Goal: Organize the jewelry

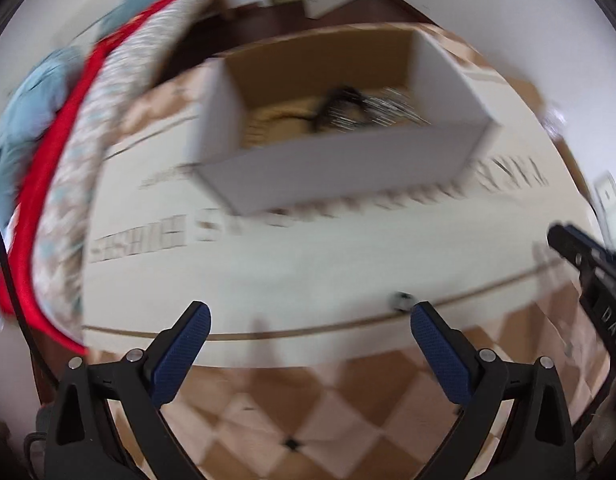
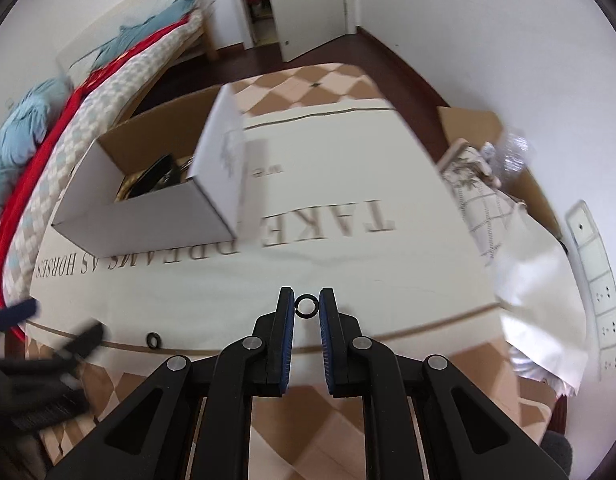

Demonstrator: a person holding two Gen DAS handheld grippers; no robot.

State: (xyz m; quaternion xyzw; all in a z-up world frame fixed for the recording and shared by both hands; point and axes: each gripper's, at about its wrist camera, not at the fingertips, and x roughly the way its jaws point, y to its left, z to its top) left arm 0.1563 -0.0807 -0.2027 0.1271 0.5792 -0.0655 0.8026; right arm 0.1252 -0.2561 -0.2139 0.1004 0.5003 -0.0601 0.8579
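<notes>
Bed [image 2: 119, 76] along the left, red and pale blue bedding, checked cover. Table [image 2: 320, 80] with a diamond-check cloth; cream runner [image 2: 348, 184] across it, printed with large letters.

White box [image 2: 147, 220] on the runner at the bed side, open top, brown inside; dark and gold-coloured items lie in it, blurred, kind unclear.

Left gripper [image 1: 310, 322]: fingers wide apart, nothing between them, low over the runner's near edge. A small ring [image 1: 402, 301] lies just beside its right fingertip; contact unclear.

Right gripper [image 2: 306, 305]: fingers nearly together around a second dark ring [image 2: 306, 305] at the tips. The ring seems to touch both pads; grip looks made.
</notes>
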